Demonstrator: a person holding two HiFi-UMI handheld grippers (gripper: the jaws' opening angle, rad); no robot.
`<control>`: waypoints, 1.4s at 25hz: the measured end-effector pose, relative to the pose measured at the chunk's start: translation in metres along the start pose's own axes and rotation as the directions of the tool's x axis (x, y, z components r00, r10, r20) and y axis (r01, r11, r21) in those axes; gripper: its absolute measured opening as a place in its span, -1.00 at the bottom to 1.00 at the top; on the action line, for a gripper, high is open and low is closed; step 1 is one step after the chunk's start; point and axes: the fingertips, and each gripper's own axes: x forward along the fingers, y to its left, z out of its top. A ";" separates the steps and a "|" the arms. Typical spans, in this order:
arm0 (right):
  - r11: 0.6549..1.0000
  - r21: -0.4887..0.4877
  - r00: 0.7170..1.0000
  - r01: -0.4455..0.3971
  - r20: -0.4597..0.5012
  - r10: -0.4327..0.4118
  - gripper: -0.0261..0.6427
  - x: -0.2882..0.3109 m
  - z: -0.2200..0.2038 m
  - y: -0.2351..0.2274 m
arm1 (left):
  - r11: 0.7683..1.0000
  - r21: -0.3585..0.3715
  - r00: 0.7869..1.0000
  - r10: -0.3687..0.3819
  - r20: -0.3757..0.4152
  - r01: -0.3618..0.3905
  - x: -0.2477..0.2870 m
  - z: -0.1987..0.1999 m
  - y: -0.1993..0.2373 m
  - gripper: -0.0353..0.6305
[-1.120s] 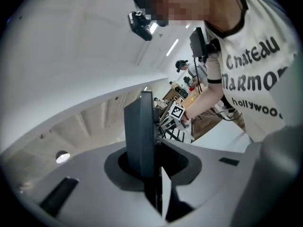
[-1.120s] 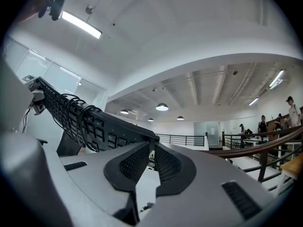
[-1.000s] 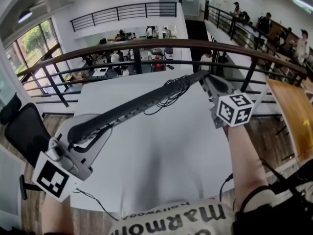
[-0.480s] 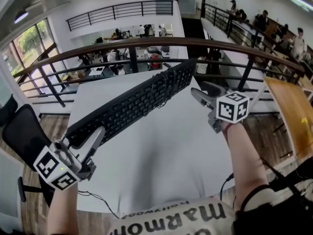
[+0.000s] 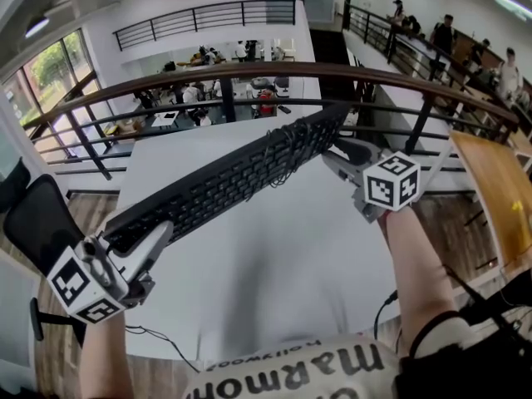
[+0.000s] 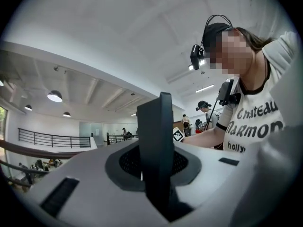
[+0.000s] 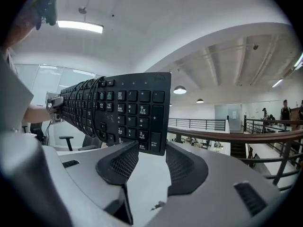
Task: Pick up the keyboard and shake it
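Black full-size plastic keyboard is in the air above the white rectangular table. Its key side faces the head camera. In the head view it runs diagonally from lower left to upper right. Thin black cord is looped around the body near the far end.

Left gripper: clenched on the near-left end of the keyboard. In the left gripper view the board stands edge-on between the 2 jaws, with both pressed against it.

Right gripper: released. Its 2 jaws stand apart and have just been closing. The keyboard's number-pad end sits at the jaw mouth, with the lower edge dipping just between the tips. The mesh pads are clear of it on both sides. Only 1 grip is on the keyboard, the left.

Surroundings: brown wooden handrail on black metal bars beyond the table's far edge. Black office chair stands left of the table.
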 end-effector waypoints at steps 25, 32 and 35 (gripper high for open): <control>0.991 -0.071 0.901 0.116 0.426 -0.075 -0.33 -0.059 0.101 0.020 | 0.641 0.749 0.985 -0.085 -0.148 0.168 -0.001 0.103 -0.098 -0.66; 0.987 -0.107 0.921 0.121 0.382 -0.071 -0.33 -0.060 0.087 0.033 | 0.862 0.501 0.997 -0.062 -0.047 0.077 -0.025 0.086 -0.054 -0.65; 0.987 -0.117 0.930 0.113 0.362 -0.064 -0.33 -0.061 0.077 0.038 | 0.931 0.363 0.999 -0.050 -0.011 0.050 -0.029 0.074 -0.039 -0.65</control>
